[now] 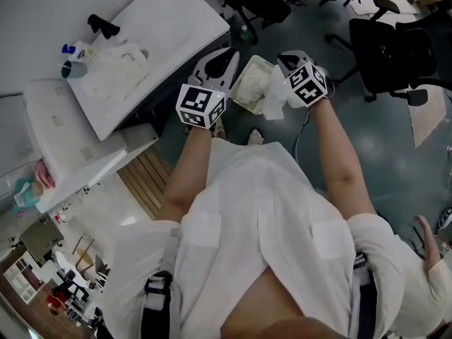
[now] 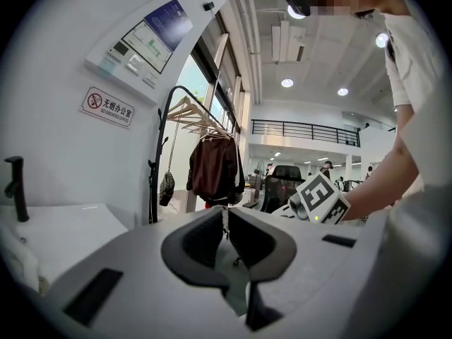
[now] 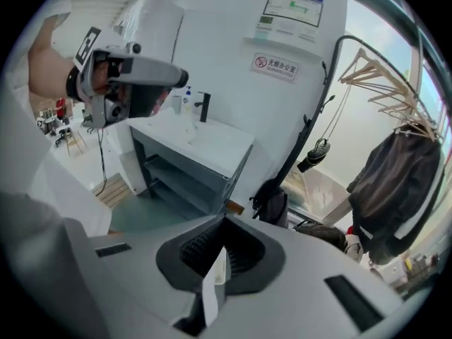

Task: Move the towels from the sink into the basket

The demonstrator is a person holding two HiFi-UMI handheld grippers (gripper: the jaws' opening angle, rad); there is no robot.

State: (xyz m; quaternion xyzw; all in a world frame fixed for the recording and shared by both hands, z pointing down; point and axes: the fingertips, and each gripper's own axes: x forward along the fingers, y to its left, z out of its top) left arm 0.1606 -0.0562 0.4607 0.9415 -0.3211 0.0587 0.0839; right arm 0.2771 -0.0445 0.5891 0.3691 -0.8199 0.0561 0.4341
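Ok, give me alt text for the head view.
Seen from above, the right hand-held gripper holds a white towel over a basket on the floor, the left hand-held gripper beside it. More white towels lie in the sink at upper left.

Left of my fingers (image 1: 229, 66), the white bench (image 1: 176, 20) carries crumpled towels (image 1: 113, 69), a black faucet (image 1: 102, 25) and, I think, two bottles (image 1: 76, 54).

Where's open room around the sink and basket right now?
Bare counter runs from the towels to its end nearest the basket. Faucet and bottles crowd the other end. The basket is full; floor beside the chair is free.
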